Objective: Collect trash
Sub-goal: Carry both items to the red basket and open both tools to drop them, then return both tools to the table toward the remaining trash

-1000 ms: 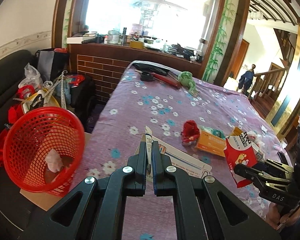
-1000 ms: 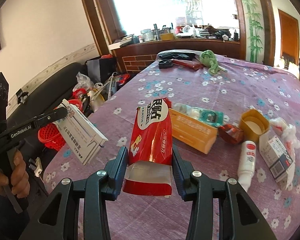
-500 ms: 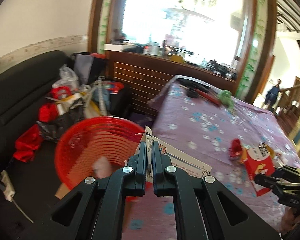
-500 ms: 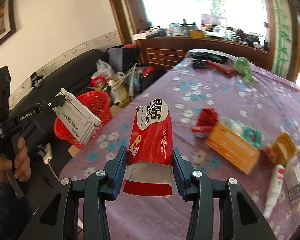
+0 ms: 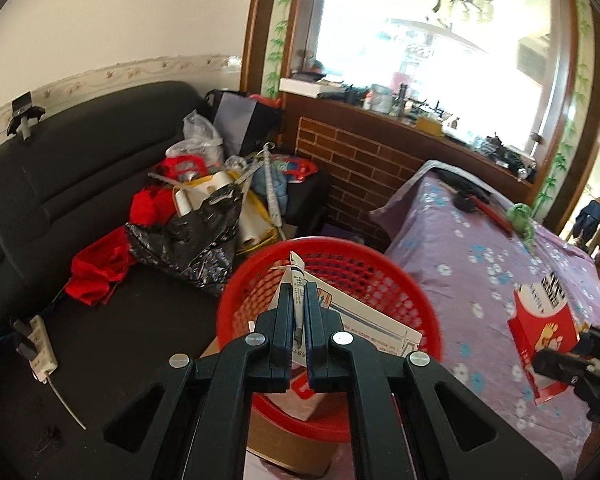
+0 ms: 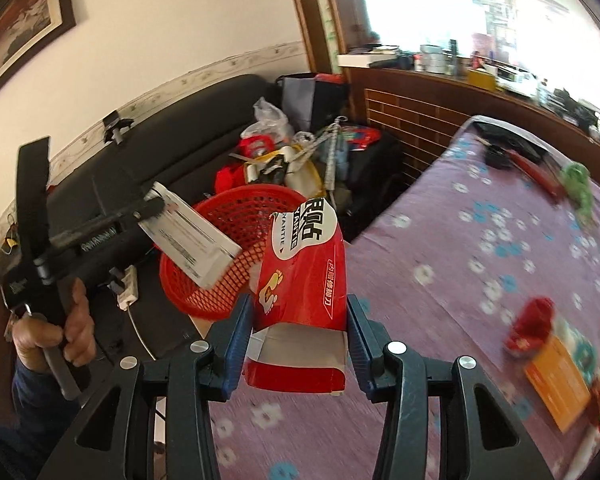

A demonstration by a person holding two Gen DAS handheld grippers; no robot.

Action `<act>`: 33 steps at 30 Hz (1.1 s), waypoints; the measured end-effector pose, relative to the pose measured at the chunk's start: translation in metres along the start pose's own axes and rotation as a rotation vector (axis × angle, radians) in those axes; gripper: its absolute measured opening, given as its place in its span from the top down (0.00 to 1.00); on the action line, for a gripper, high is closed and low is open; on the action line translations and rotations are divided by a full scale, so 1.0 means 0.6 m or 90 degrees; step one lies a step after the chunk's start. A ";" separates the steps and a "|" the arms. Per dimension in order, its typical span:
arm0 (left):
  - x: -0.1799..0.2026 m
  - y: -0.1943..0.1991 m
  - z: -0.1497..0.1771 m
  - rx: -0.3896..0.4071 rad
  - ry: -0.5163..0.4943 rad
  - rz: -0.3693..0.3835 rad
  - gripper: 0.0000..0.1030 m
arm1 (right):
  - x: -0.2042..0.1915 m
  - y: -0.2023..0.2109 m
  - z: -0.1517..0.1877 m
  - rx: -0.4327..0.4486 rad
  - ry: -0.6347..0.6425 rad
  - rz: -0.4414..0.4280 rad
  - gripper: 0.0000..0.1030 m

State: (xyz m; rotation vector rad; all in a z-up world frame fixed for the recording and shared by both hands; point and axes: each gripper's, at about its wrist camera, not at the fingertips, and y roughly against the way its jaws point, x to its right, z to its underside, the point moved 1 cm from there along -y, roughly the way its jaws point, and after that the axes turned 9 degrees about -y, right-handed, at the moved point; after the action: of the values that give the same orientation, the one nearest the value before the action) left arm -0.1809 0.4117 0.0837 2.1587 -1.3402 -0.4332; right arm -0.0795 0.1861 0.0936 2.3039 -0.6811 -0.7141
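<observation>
My left gripper (image 5: 299, 308) is shut on a flat white paper box (image 5: 364, 322) and holds it over the red mesh basket (image 5: 412, 292), which stands beside the table; the box also shows in the right wrist view (image 6: 188, 236). My right gripper (image 6: 298, 320) is shut on a red and white carton (image 6: 304, 268) and holds it above the table edge, just right of the basket (image 6: 236, 216). The carton also shows in the left wrist view (image 5: 540, 332). Some trash lies at the basket's bottom.
The table has a purple flowered cloth (image 6: 480, 280); a red wrapper (image 6: 530, 320) and an orange box (image 6: 560, 380) lie on it. A black sofa (image 5: 60, 184) carries bags and clutter (image 5: 204, 216). A power strip (image 5: 36, 344) lies near the basket.
Both grippers have swung left from over the table toward the basket. The white box now hangs over the basket, and the red carton has come up close beside it.
</observation>
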 end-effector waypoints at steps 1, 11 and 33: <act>-0.005 -0.009 0.001 -0.006 0.001 -0.004 0.96 | -0.005 -0.010 -0.007 -0.005 0.000 -0.004 0.51; -0.026 -0.057 0.003 -0.037 -0.002 -0.014 0.95 | -0.040 -0.107 -0.058 -0.042 -0.009 -0.031 0.49; 0.071 0.000 0.020 0.008 -0.029 0.057 0.43 | 0.050 -0.009 0.015 0.003 -0.069 0.001 0.39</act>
State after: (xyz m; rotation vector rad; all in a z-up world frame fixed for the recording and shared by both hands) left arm -0.1680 0.3700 0.0751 2.1006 -1.4621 -0.4432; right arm -0.0619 0.1676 0.0748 2.2824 -0.7334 -0.8417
